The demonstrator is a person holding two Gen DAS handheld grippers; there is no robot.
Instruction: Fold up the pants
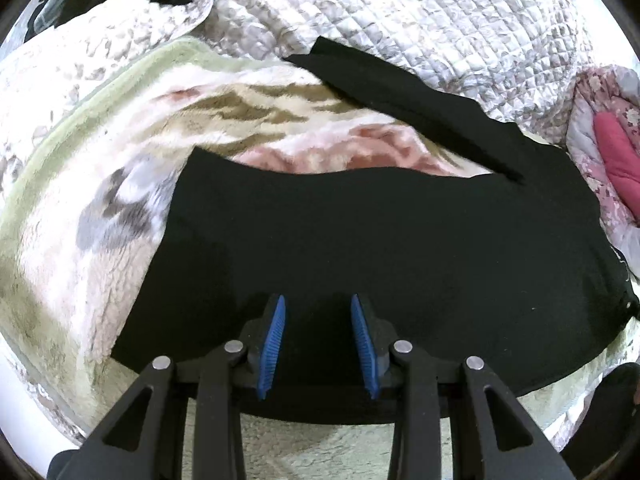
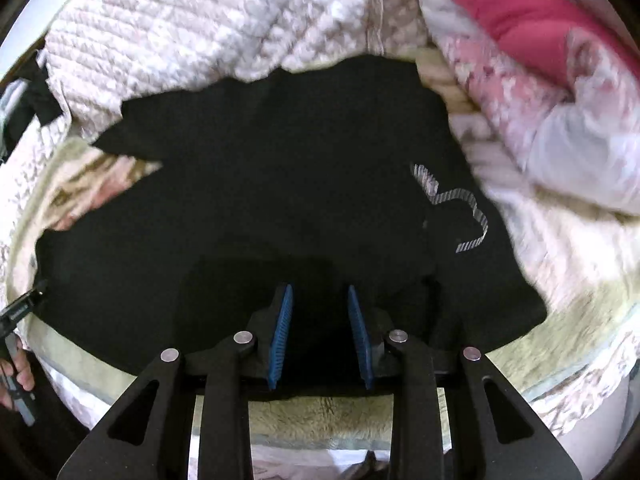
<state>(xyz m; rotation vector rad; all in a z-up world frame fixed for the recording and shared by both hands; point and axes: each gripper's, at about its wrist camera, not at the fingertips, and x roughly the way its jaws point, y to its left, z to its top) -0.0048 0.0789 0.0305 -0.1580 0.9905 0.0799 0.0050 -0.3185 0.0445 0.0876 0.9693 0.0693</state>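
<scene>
black pants (image 1: 360, 240) spread flat on a fleece blanket (image 1: 80, 220) over a quilted bedspread (image 1: 420, 12), one leg angled away. left gripper (image 1: 318, 300) and right gripper (image 2: 320, 290) hover above the near hem, jaws parted, holding nothing; striped logo (image 2: 460, 208) at right.

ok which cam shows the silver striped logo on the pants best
The right wrist view: the silver striped logo sits in full on the black pants, right of the open right gripper. The left wrist view shows the pants but no readable logo, only tiny specks at their right edge.
</scene>
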